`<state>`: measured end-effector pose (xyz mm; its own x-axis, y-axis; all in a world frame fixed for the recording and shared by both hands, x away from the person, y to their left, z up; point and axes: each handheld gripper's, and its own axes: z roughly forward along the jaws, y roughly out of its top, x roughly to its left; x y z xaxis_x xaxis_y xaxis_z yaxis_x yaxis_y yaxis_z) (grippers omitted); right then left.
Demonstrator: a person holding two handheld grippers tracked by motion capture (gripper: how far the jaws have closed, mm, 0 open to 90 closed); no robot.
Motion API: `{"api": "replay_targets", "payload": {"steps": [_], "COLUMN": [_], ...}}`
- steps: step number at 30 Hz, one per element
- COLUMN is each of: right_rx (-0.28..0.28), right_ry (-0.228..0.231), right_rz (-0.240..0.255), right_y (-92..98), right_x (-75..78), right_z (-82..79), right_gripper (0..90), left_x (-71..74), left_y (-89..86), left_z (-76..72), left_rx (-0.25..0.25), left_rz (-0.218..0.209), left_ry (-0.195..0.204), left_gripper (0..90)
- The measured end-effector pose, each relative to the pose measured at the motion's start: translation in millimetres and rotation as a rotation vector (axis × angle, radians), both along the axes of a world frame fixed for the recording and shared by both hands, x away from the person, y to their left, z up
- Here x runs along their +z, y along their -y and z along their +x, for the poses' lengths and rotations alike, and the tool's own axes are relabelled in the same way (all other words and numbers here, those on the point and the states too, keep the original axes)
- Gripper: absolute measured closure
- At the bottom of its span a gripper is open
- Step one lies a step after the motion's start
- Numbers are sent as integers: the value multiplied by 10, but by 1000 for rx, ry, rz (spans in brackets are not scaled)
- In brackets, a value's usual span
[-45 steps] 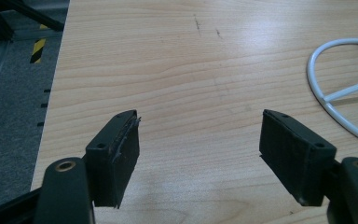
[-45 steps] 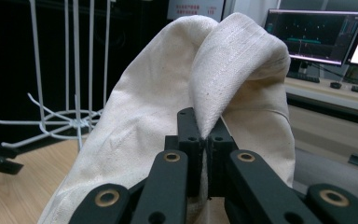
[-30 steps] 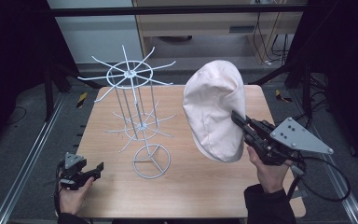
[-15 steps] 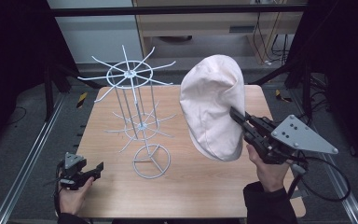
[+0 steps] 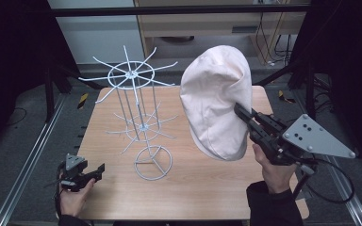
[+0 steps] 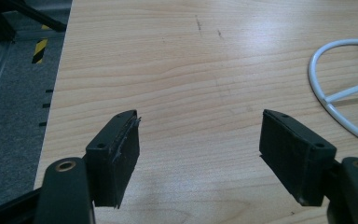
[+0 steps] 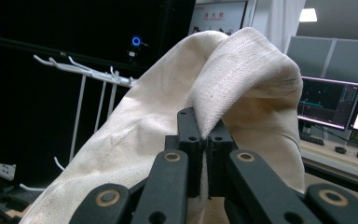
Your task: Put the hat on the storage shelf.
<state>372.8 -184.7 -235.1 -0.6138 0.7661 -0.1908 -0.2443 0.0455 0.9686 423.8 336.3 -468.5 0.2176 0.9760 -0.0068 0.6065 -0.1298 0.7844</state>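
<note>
A light wooden table [image 5: 202,188] is seen from above in a dim room, with dark frame posts at its sides and a pale cabinet beyond its far edge. A white wire rack [image 5: 139,120], with two tiers of spokes radiating from thin upright rods, stands on a ring base towards the left of the table's middle; part of that ring [image 6: 340,95] is seen at the right of the left gripper view. A pale cream cloth hat [image 5: 217,101] is held up in the air over the right half of the table, well above the wood and apart from the rack. It is pinched at a fold by the right gripper [image 5: 243,114], whose jaws are closed tight on the fabric [image 7: 242,88] in the right gripper view. The left gripper [image 5: 99,169] is held low at the near left corner of the table, its jaws spread wide with nothing between them.
</note>
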Motion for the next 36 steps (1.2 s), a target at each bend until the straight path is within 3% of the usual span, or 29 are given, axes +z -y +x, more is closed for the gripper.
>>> {"api": "replay_targets", "payload": {"steps": [15,26,36], "right_rx": [47,95,132], "right_ry": [72,66,21], "right_rz": [23,10,-41], "right_y": [-231,-476,-632], "right_x": [227,261,99], "right_z": [-39,46,131], "right_gripper": [883,883,883], "left_x": [2,0,-4], "left_y": [-8,-15,-15], "left_z": [-1,1,4], "left_rx": [1,1,2], "left_rz": [1,-2,-2], "left_ry": [-2,-2,-3], "left_gripper": [287,287,287]}}
